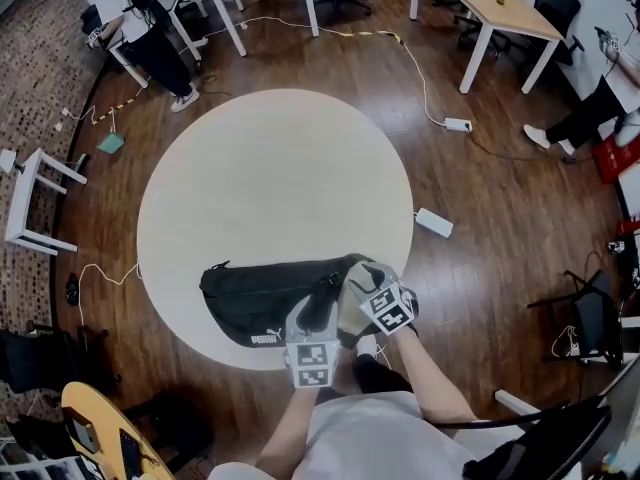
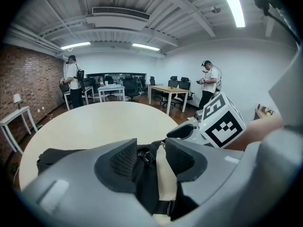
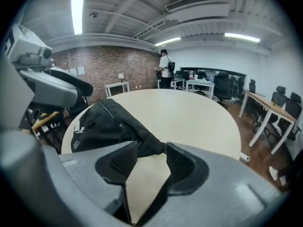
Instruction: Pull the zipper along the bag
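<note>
Both left tongs (image 2: 150, 159) and right tongs (image 3: 147, 163) stand spread, pinching nothing. The black bag (image 1: 265, 303) lies on the round counter (image 1: 270, 178) at the person's edge, its strap end between the left pads, its tapered end just beyond the right. To do this well, 1 pair should probably clamp the fabric end while the other pinches the pull of the zipper (image 3: 113, 117) and draws it straight along the teeth, cloth kept taut.
</note>
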`<state>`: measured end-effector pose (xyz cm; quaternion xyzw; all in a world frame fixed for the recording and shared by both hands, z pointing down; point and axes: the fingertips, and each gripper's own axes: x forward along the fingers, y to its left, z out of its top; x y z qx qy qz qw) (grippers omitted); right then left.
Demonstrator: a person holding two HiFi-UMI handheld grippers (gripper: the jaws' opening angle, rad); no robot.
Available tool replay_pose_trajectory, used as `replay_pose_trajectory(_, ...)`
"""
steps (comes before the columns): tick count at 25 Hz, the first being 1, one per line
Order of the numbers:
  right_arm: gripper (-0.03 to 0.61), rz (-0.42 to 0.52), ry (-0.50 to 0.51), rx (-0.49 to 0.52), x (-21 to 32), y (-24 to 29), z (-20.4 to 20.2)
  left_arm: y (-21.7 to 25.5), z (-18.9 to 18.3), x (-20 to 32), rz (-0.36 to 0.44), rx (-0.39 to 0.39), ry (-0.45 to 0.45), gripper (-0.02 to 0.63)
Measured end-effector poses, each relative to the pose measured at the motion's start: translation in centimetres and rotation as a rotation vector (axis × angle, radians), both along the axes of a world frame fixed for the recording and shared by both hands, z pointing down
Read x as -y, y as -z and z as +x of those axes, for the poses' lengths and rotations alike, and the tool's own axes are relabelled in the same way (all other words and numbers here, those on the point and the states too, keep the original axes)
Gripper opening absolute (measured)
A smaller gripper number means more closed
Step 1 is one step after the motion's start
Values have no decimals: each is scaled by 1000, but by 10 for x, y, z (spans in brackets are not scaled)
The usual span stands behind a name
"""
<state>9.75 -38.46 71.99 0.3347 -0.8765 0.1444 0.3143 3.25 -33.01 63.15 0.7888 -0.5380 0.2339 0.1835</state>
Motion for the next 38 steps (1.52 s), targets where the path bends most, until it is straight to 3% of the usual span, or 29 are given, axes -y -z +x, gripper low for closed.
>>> replay_pose_trajectory(6,181,11,177,-142,19,-34,-18,-23,-1,3,-60,-4,-7,210)
replay_pose_trajectory(12,181,-10,160,-158,31,-54,-26,-44,3,7,-109,6,-25,210)
replay_pose_trajectory(13,168,-11,184,-154,29,-57,-29,-47,4,9,-120,5,-28,210)
replay_pose_trajectory(15,75,1,222,-140,23,-61,-34,-55,6,10,-145,7,-31,210)
replay_pose_trajectory(18,71,3,215,-141,21,-62,-35,-71,6,8,-183,23,-38,210)
replay_pose_trajectory(24,67,-102,230,-98,22,-62,-33,-98,10,9,-255,62,-42,210)
replay_pose_trajectory(30,67,-137,229,-41,26,-59,-33,-115,16,19,-283,90,-38,187)
replay_pose_trajectory(38,67,-165,245,-28,25,-60,-32,-142,5,30,-318,191,54,142)
